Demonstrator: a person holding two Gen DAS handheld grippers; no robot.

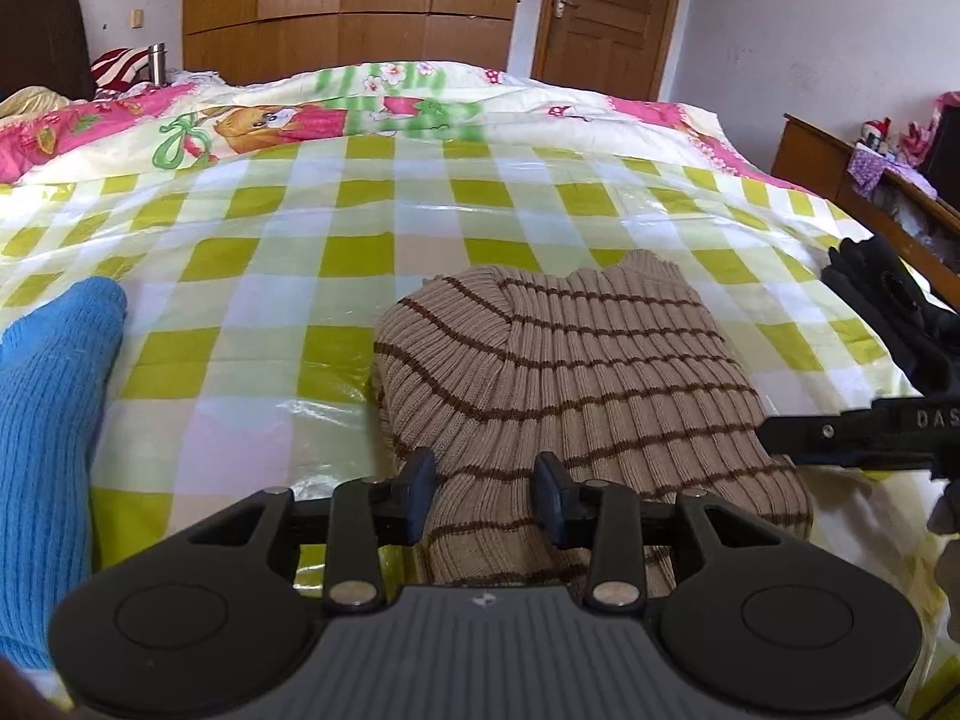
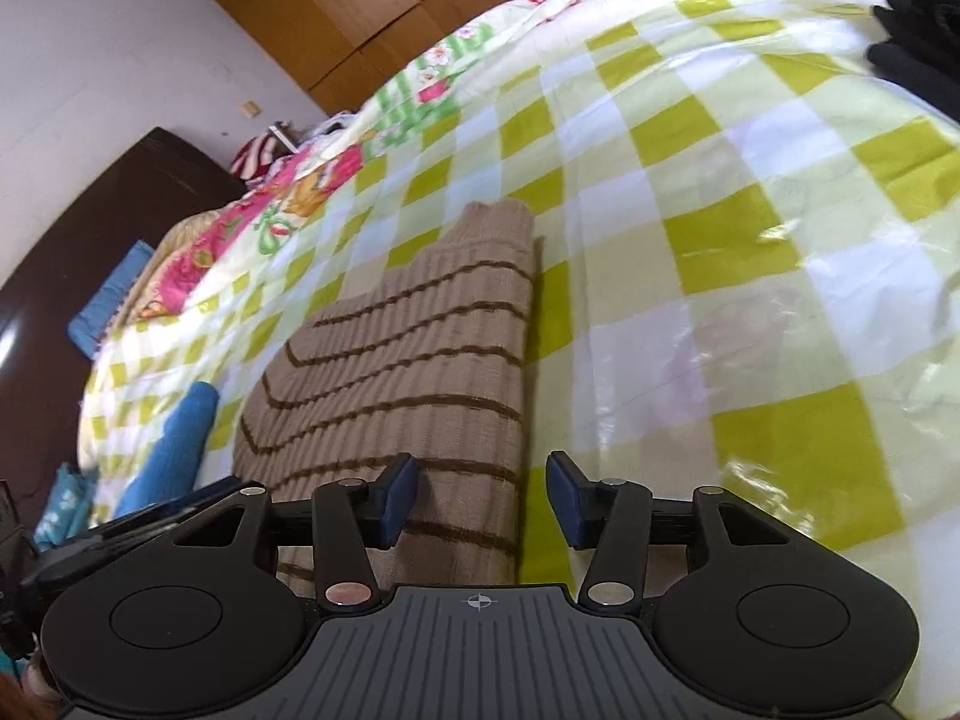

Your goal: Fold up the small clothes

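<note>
A tan ribbed sweater with brown stripes (image 1: 576,372) lies partly folded on the green-and-white checked bed cover (image 1: 336,240). My left gripper (image 1: 485,495) is open, its jaws on either side of the sweater's near end. In the right wrist view the sweater (image 2: 408,360) lies lengthwise with a straight folded right edge. My right gripper (image 2: 481,495) is open over that edge at the near end. The right gripper also shows in the left wrist view (image 1: 864,432), just right of the sweater.
A blue knit garment (image 1: 54,420) lies at the left of the bed and shows in the right wrist view (image 2: 174,450). Black clothing (image 1: 900,312) lies at the right bed edge. A wardrobe (image 1: 348,6), a door (image 1: 606,12) and a cluttered side table (image 1: 870,168) stand beyond.
</note>
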